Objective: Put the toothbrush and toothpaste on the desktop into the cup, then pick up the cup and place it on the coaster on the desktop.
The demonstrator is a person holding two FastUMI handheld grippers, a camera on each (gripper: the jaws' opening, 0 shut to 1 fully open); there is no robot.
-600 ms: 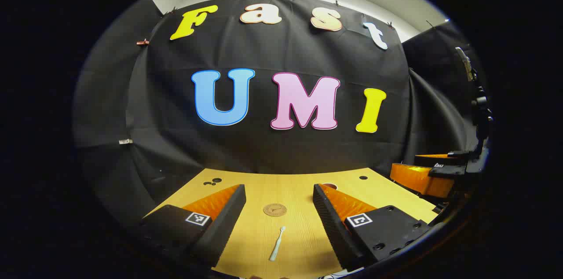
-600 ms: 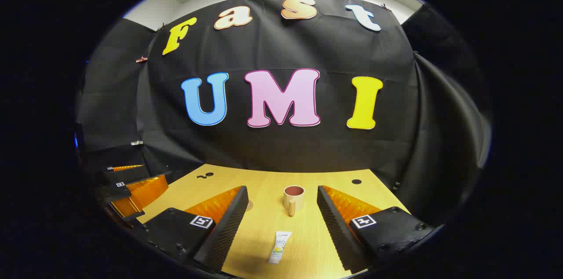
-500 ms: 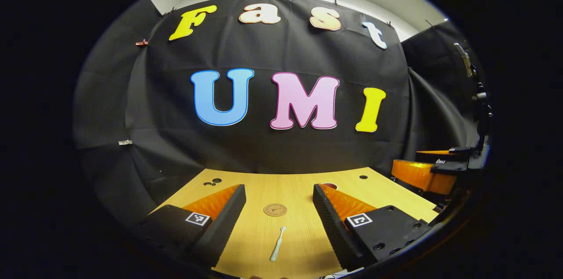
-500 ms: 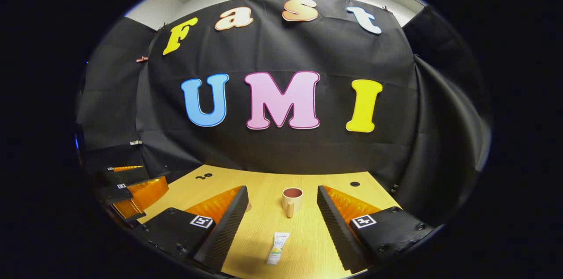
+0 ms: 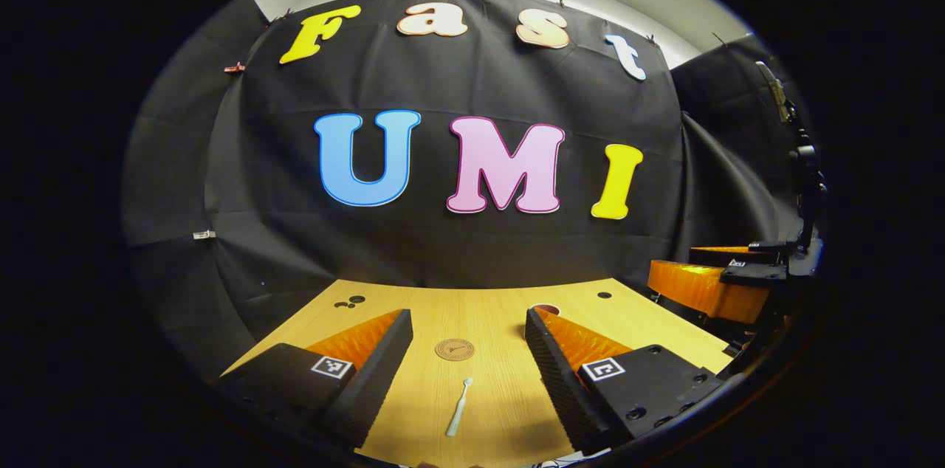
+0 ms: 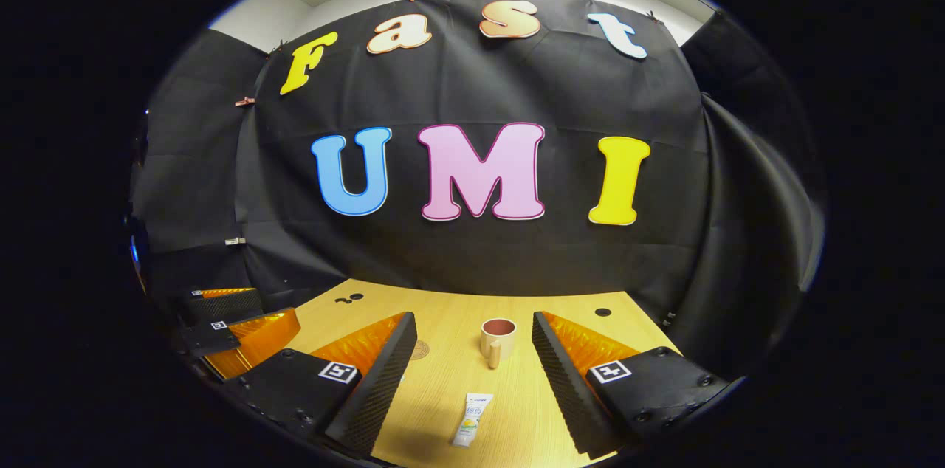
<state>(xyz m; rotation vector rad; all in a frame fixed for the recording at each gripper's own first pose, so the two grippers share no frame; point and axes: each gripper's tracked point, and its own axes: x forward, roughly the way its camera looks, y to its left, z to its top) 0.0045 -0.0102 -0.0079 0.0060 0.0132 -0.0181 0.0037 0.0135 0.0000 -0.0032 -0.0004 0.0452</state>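
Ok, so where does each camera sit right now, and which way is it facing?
Left gripper view: rides on the left gripper, faces the back wall over the desk; toothbrush and coaster lie between its open fingers, right gripper off to one side.
Right gripper view: rides on the right gripper, same heading; toothpaste and cup ahead, left gripper at the edge.
Shared: desk, coaster, cup rim.

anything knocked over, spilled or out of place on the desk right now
Nothing stands out. The cup stands upright, the toothpaste and the toothbrush lie flat on the desk, and the coaster sits bare. Both the left gripper and the right gripper are open.
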